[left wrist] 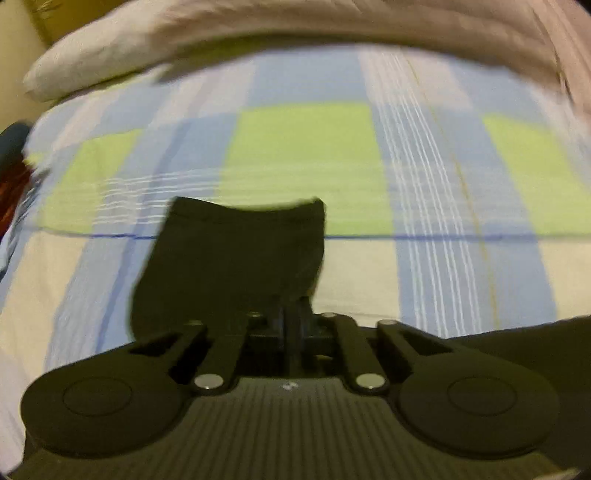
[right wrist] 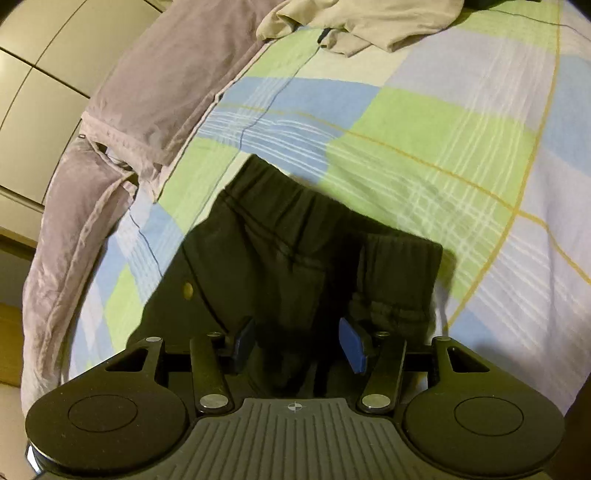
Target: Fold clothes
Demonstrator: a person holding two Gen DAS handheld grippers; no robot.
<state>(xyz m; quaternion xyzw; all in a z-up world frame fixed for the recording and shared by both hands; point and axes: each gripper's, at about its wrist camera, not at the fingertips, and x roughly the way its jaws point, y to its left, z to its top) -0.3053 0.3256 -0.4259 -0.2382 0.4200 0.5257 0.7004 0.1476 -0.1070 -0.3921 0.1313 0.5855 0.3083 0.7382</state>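
We see a dark garment (right wrist: 295, 251), a pair of trousers or shorts with a gathered waistband, lying on a bed covered by a checked sheet (right wrist: 443, 147) in green, blue and pale squares. In the right wrist view the right gripper (right wrist: 297, 345) sits over the near part of this garment with its two blue pads (right wrist: 352, 347) spread apart, dark cloth lying between them but not squeezed. A small yellow dot shows on the cloth left of the gripper.

In the blurred left wrist view the left gripper (left wrist: 291, 321) has its fingers pressed together on a flap of the same dark garment (left wrist: 236, 258), which rises in front of the camera above the sheet (left wrist: 424, 166).

A mauve-grey blanket (right wrist: 155, 85) runs along the left edge of the bed in the right view, and a beige garment (right wrist: 369, 22) lies crumpled at the far end. A pale pillow (left wrist: 110, 59) lies at the far edge in the left view.
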